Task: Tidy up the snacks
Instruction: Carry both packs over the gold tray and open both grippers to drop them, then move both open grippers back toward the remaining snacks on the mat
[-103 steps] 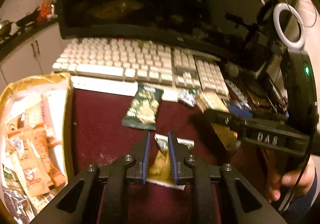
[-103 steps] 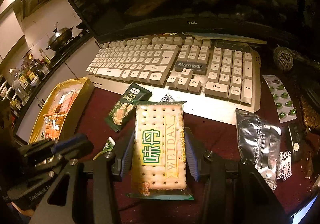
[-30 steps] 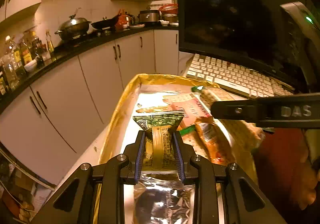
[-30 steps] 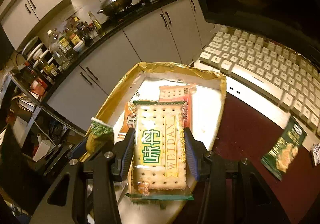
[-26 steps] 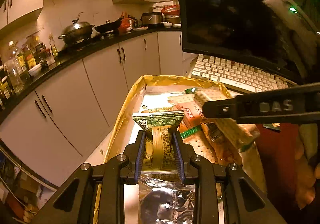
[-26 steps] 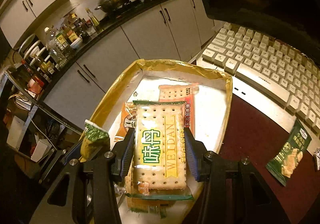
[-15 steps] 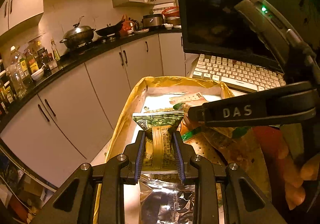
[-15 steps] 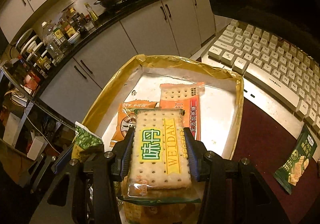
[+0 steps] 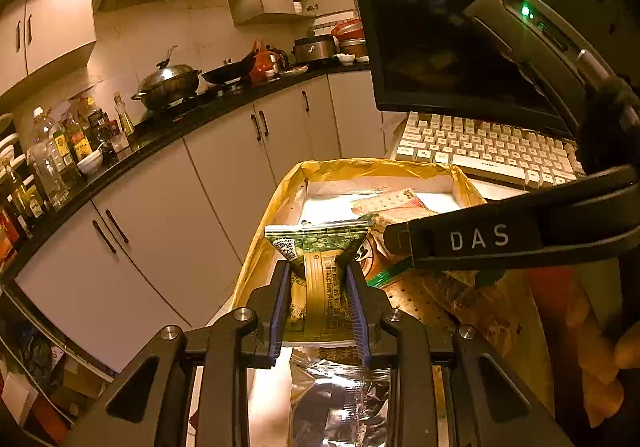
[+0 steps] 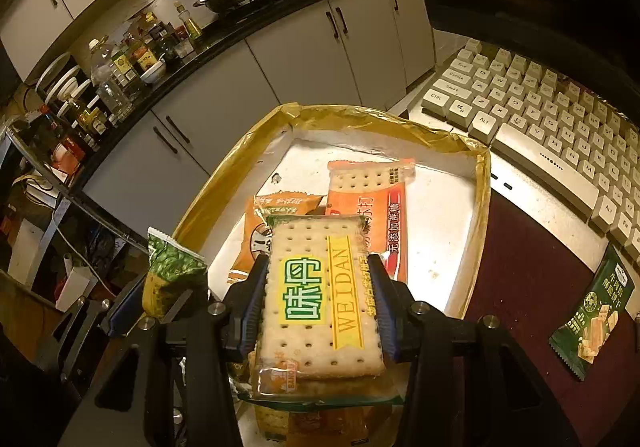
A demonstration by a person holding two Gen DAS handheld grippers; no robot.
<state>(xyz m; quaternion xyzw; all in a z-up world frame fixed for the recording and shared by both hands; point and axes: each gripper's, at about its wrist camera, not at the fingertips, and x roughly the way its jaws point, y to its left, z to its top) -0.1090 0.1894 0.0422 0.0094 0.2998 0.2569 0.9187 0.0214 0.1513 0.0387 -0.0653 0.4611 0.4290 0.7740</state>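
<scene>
Right gripper (image 10: 320, 303) clamps a flat, clear-wrapped cracker pack (image 10: 320, 295), perforated biscuit printed "WEIDAN", lengthwise between its blue pads, above the gold-lined tray (image 10: 484, 183) holding an orange cracker pack (image 10: 376, 203). Left gripper (image 9: 318, 299) pinches a crinkled green-and-yellow sachet (image 9: 316, 267) over the same tray, a silver foil packet (image 9: 340, 399) beneath. A green snack packet (image 10: 592, 311) lies beside the keyboard (image 10: 560, 119).
</scene>
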